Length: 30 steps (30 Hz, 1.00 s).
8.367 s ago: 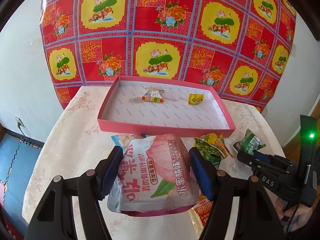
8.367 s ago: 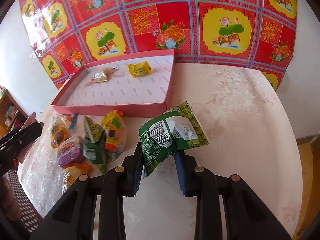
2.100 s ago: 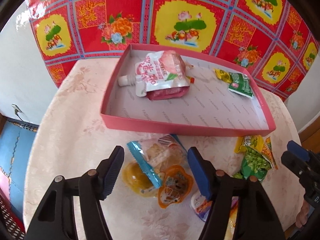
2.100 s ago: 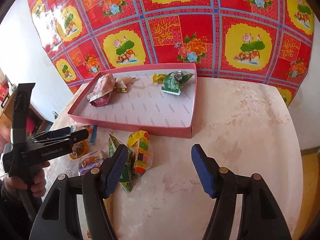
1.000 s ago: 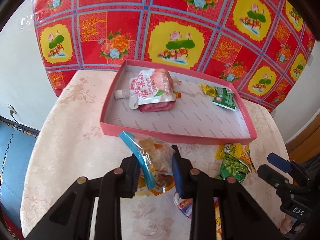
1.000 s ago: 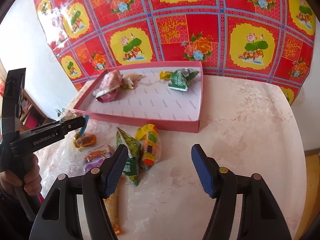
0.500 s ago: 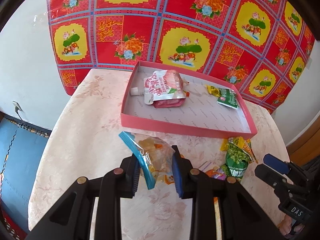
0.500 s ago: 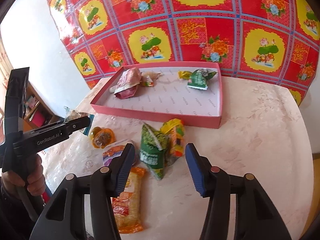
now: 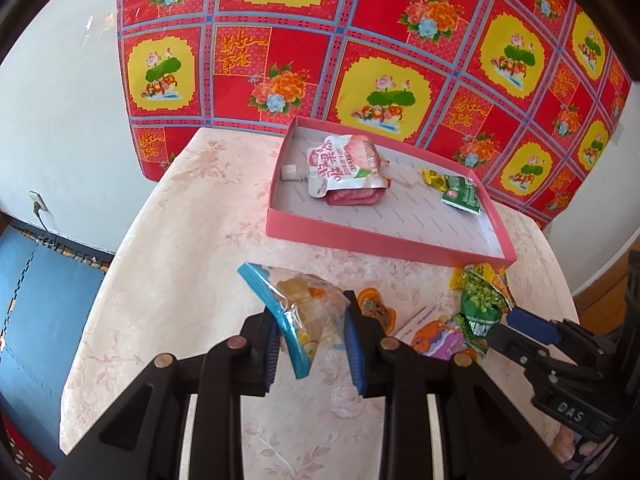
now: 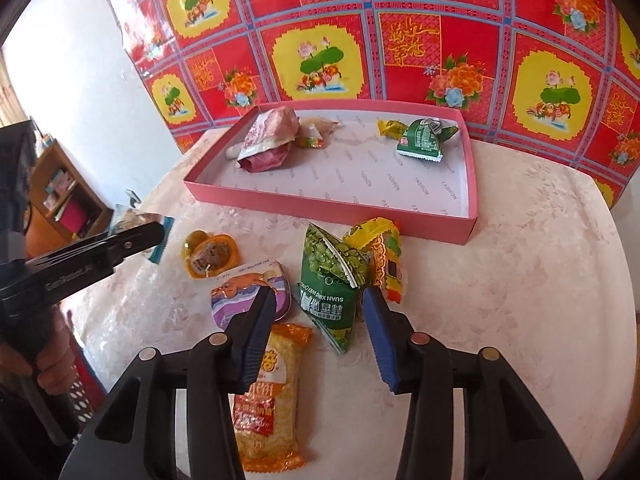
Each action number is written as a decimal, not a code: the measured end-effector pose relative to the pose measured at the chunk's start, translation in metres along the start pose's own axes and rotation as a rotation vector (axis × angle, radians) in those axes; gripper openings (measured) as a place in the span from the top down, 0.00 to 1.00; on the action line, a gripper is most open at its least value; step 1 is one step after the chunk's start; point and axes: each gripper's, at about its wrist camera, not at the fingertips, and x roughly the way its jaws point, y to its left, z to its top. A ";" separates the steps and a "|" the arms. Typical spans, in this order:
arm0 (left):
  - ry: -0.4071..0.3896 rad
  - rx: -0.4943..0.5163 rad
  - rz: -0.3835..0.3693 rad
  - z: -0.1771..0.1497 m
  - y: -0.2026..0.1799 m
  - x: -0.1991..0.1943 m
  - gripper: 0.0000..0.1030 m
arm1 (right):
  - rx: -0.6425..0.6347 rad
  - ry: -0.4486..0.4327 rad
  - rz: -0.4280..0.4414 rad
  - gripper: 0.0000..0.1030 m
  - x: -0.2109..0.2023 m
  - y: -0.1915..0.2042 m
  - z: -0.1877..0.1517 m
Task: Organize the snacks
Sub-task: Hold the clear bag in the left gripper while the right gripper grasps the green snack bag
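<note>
My left gripper (image 9: 310, 320) is shut on a clear snack bag with a blue edge (image 9: 308, 304), held above the table in front of the pink tray (image 9: 380, 244). My right gripper (image 10: 320, 304) hangs low over the table, its jaws closing on either side of an upright green pea bag (image 10: 328, 280); the pads stand just clear of it. A yellow packet (image 10: 384, 256) leans against the pea bag. In the tray (image 10: 320, 208) lie a peach juice pouch (image 10: 268, 140), a small green packet (image 10: 424, 140) and small candies.
An orange jelly cup (image 10: 210, 256), a purple packet (image 10: 248, 292) and an orange noodle packet (image 10: 268, 392) lie left of the pea bag. A red flowered cloth hangs behind the round table. A person's hand holds the left gripper's handle (image 10: 48, 276).
The right gripper's jaws have narrowed and slid left until the green pea bag stands between them. The left gripper has carried the blue-edged bag leftward, still gripping it.
</note>
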 end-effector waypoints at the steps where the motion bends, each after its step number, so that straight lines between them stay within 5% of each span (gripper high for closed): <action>1: -0.001 0.000 -0.001 -0.001 0.001 0.000 0.72 | -0.003 0.003 -0.006 0.54 0.002 0.001 0.000; 12: 0.002 -0.011 -0.002 -0.004 0.008 0.001 0.72 | -0.007 0.031 -0.042 0.54 0.023 0.005 0.007; 18: 0.003 -0.014 0.007 -0.006 0.011 0.001 0.72 | -0.024 0.013 -0.068 0.68 0.023 0.011 0.006; 30: -0.005 0.011 0.027 -0.006 -0.003 -0.005 0.72 | -0.009 -0.059 0.002 0.73 0.000 0.007 0.002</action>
